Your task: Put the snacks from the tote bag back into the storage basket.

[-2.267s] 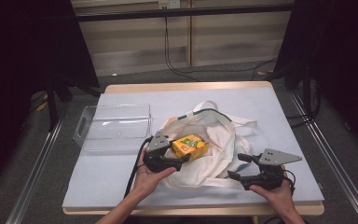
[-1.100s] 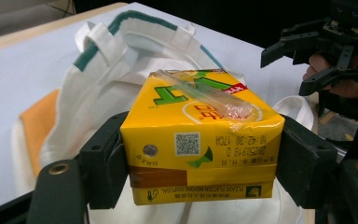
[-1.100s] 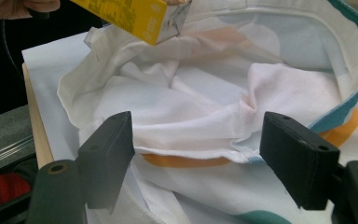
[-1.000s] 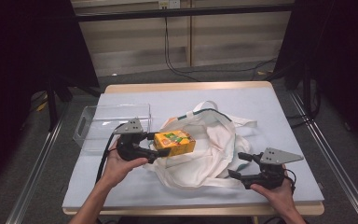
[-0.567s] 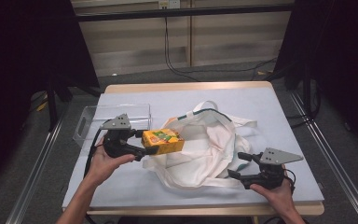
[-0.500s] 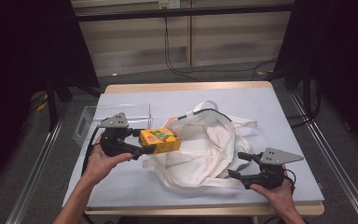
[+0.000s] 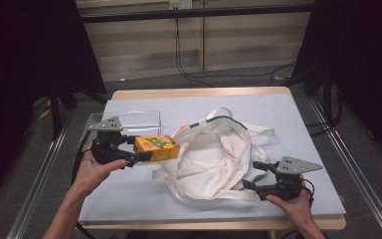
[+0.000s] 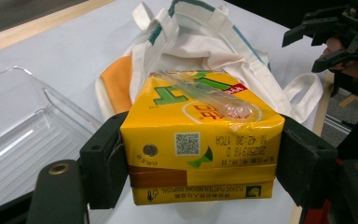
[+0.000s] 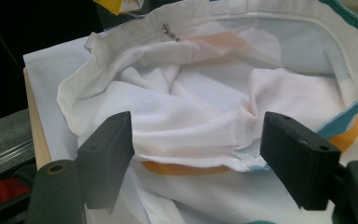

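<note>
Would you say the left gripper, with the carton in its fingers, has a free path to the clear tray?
Probably yes: the left gripper holds the carton lifted right beside the tray, with nothing between them; the bag lies on the other side.

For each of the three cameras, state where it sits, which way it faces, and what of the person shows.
High view: above the person's side, looking forward and down at the table; both forearms, left claw on the juice carton, right claw.
Left gripper view: on the left claw, looking along its jaws at the carton toward the cloth bag.
Right gripper view: on the right claw, facing the bag's open mouth.
Shared: all three show the bag.
</note>
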`<state>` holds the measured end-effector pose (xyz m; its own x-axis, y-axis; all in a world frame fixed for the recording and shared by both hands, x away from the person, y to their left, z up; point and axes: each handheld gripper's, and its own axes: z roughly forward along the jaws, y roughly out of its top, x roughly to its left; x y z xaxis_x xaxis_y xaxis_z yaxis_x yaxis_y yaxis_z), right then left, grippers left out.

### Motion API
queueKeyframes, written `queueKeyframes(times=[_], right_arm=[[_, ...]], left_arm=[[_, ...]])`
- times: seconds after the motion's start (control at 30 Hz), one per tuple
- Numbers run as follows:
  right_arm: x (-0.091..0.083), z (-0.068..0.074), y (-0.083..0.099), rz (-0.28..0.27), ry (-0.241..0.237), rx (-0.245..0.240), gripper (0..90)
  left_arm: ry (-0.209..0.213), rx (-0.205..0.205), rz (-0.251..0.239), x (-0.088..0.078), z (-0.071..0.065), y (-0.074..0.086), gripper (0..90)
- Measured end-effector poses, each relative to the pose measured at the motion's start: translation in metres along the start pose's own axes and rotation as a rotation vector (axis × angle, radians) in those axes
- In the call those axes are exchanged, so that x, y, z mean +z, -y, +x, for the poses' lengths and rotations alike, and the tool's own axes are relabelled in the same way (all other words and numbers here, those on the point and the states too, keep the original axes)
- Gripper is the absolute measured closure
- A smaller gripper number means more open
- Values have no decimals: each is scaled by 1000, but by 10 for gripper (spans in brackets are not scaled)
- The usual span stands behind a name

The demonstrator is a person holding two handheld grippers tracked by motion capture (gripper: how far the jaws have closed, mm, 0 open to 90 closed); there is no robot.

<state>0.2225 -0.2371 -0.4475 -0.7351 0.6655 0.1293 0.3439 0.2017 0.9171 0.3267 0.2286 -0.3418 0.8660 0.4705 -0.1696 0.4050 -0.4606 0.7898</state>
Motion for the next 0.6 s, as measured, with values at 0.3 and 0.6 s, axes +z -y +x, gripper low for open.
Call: queueKeyframes(times=[0.3,0.6], right_arm=[[0,1,0,-3,2,6,254],[1,0,0,-1,-16,-4,254]], left_arm=[[-38,-54,13,-12,7,1,273],[-78,-78,43,-21,12,-3,273]])
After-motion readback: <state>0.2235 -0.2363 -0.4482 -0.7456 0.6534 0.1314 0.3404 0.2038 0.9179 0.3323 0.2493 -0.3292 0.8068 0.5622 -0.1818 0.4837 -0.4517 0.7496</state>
